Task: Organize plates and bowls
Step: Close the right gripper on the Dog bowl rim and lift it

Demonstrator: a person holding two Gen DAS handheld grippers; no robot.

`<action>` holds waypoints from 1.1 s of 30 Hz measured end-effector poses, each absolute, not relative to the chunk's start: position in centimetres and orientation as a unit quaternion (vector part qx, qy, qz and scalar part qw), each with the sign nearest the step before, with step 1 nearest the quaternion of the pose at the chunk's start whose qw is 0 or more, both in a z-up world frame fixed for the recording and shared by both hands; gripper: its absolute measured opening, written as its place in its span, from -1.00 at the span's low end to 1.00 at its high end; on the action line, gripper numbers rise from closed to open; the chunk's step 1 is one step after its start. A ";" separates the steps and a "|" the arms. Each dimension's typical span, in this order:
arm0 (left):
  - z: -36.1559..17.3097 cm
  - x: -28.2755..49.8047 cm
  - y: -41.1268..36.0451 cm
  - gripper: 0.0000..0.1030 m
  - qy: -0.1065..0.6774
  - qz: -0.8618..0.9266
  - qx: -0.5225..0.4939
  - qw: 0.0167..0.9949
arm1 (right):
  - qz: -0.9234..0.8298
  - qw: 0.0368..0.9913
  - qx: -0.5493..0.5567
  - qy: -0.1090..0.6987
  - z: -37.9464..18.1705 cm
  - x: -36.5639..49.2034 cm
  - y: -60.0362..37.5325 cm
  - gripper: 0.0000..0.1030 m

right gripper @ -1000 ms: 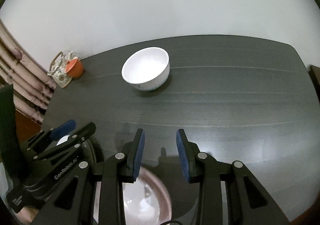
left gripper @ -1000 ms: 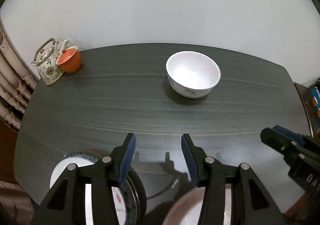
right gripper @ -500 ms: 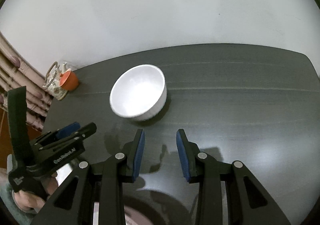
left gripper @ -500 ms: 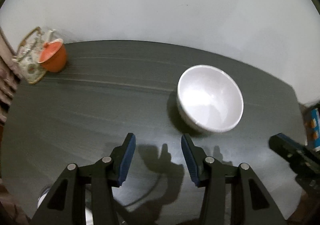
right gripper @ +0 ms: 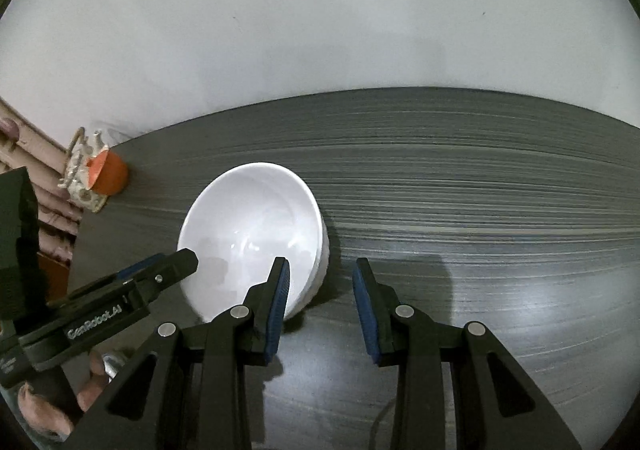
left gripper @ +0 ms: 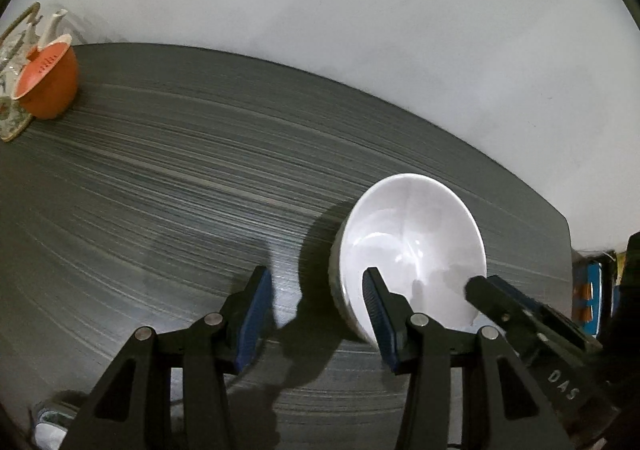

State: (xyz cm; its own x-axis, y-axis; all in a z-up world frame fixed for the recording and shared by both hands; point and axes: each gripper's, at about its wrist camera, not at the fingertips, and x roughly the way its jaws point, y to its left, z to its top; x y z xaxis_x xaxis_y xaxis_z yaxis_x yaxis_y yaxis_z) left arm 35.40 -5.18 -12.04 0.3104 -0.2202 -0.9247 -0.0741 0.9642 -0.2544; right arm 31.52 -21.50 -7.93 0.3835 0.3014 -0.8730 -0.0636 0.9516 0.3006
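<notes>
A white bowl (left gripper: 416, 218) (right gripper: 248, 218) stands upright on the dark grey table (left gripper: 160, 170) (right gripper: 480, 190). My left gripper (left gripper: 316, 310) is open at the bowl's left side; the left rim lies between its fingers, one fingertip over the inside, and no pad presses on it. My right gripper (right gripper: 320, 290) is open at the bowl's right side, its jaws straddling that rim in the same way. Each gripper shows in the other's view, the right gripper (left gripper: 480, 286) over the bowl's right edge and the left gripper (right gripper: 188, 262) over its left edge.
An orange cup (left gripper: 48, 82) (right gripper: 108, 172) leans against a patterned teapot (left gripper: 12, 50) (right gripper: 80, 170) at the table's far left corner. A curtain (right gripper: 24, 154) hangs behind them. A white wall backs the table. A hand (right gripper: 40, 402) holds the left gripper's handle.
Both grippers have come forward and down to the white bowl, which now sits at their fingertips. The plates at the near edge have dropped out of view. Neither gripper's opening has changed.
</notes>
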 end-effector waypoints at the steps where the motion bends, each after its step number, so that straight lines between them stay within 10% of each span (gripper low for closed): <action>1: -12.4 35.6 -5.2 -0.06 0.589 -0.046 -0.126 0.797 | 0.111 0.823 0.109 0.547 -8.2 31.7 -21.4 -0.38; 20: -14.3 37.3 -6.9 -0.64 0.606 -0.068 -0.100 0.786 | 0.102 0.813 0.101 0.564 -10.8 32.2 -19.6 -0.58; 33: -12.9 35.9 -7.5 -0.65 0.611 -0.065 -0.095 0.783 | 0.102 0.816 0.118 0.556 -9.5 30.6 -20.2 -0.60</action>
State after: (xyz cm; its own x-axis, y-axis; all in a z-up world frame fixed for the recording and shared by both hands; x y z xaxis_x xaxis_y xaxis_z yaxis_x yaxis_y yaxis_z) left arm 35.88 -7.47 -12.87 0.2447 -0.2172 -0.9449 -0.0144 0.9737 -0.2276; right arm 30.64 -20.19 -9.48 0.3607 0.2976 -0.8839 -0.0355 0.9514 0.3058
